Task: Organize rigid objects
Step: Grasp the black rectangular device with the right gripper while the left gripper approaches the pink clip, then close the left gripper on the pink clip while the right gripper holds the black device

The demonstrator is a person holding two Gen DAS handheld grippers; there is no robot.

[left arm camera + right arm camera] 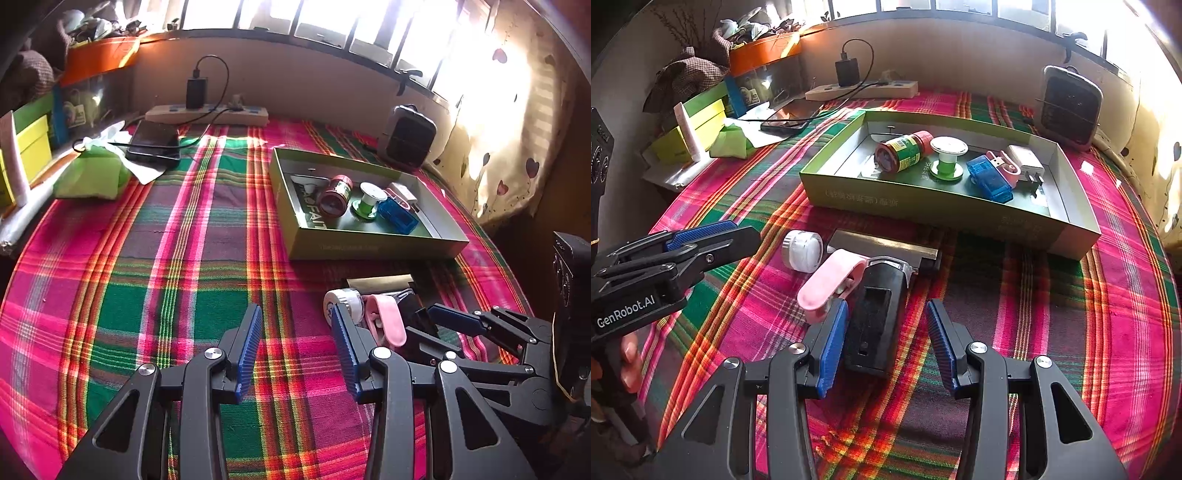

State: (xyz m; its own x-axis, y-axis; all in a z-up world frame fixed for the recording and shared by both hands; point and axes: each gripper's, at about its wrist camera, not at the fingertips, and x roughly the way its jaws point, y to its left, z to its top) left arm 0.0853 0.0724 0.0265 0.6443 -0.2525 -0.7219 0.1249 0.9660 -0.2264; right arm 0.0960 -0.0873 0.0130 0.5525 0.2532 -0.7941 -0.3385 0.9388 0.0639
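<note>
Green tray (945, 216) with 6 items, 4 outside, both grippers' fingers (833, 343) apart, empty.

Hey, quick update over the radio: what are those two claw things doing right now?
Both grippers open, empty. Right gripper straddles black device on the cloth, fingers not pressing. Left gripper idle alongside. Pink clip touches the device.

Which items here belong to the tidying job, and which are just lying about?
Job:
- green box, already holding small things
- black device
- pink clip
- white round container
- metal plate

Lying about:
- power strip
- phone
- small heater
- green cloth
</note>
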